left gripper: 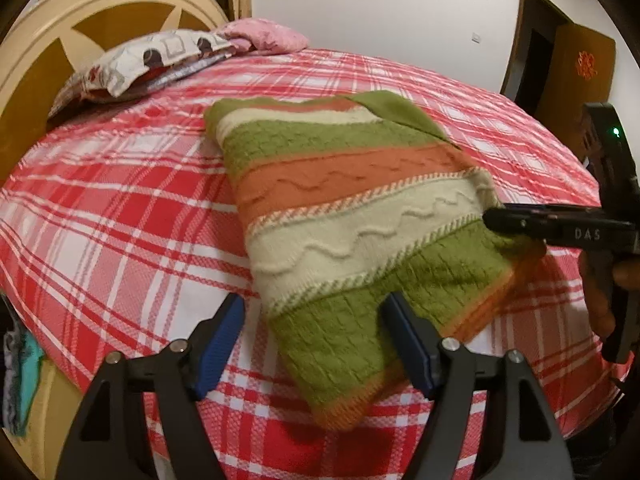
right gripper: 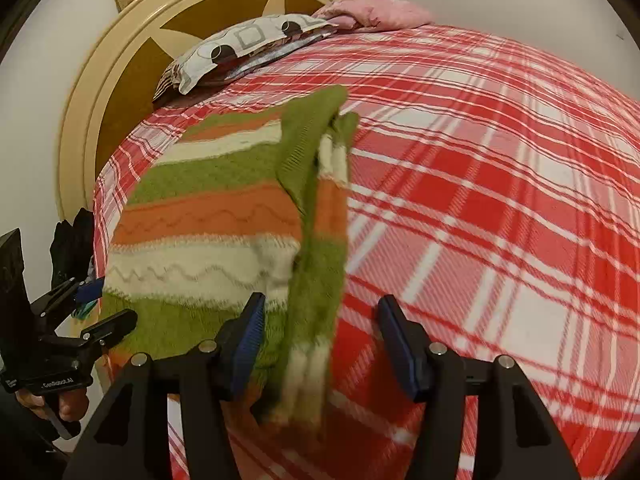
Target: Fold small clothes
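Observation:
A knitted sweater (left gripper: 344, 216) with green, orange and cream stripes lies folded on the red-and-white plaid bed sheet (left gripper: 120, 208). My left gripper (left gripper: 316, 320) is open, its blue pads on either side of the sweater's near green corner without pressing it. My right gripper (left gripper: 504, 222) reaches in from the right over the sweater's right edge. In the right wrist view the sweater (right gripper: 200, 232) fills the left half, with a folded-over green sleeve strip (right gripper: 320, 216) along its right side. My right gripper (right gripper: 322, 312) is open, and this strip lies loose between its pads. My left gripper (right gripper: 104, 304) shows at the sweater's left edge.
A patterned pillow (left gripper: 132, 64) and a pink one (left gripper: 264, 36) lie at the head of the bed by the cream and gold headboard (left gripper: 48, 60). A dark doorway (left gripper: 536, 48) stands far right. Plaid sheet (right gripper: 500, 200) stretches right of the sweater. A hand (right gripper: 60, 404) holds the left gripper.

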### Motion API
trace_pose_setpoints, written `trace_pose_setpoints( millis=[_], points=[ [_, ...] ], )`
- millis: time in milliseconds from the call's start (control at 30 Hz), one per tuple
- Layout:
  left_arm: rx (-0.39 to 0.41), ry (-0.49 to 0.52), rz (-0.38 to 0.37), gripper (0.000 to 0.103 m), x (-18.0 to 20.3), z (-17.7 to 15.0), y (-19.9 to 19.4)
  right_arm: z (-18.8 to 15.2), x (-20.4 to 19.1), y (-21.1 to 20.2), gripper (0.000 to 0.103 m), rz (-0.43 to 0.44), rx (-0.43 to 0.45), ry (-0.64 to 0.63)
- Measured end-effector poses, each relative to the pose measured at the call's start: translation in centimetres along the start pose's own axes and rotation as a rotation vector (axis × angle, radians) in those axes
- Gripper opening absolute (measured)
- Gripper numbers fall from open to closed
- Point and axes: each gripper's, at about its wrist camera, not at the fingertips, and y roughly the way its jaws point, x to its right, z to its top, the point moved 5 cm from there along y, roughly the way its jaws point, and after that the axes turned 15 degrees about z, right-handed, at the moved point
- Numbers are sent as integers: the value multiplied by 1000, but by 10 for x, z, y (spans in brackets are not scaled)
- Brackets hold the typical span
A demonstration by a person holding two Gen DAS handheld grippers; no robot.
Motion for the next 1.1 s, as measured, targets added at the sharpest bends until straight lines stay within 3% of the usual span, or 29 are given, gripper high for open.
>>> trace_pose_setpoints(
  millis=[167, 300, 367, 667, 967, 1100],
  points=[
    [-32, -14, -4, 78, 0, 4, -6, -11, -5, -10, 57, -48, 32, -8],
    [-11, -22, -14, 79, -2, 7, -23, -19, -10, -23, 58, -56, 47, 19],
    [2, -37, -7, 84, -3, 10, -32, -23, -15, -36, 59, -77, 62, 14],
    [137, -93, 64, 86, -19, 34, -80, -25, -69, -116, 59, -179, 236, -143],
    [215, -106, 67, 87, -20, 43, -107, -24, -111, -170, 59, -234, 372, -239],
    [250, -123, 79, 99, -21, 45, -117, -26, -117, -179, 59, -233, 394, -249]
  ],
)
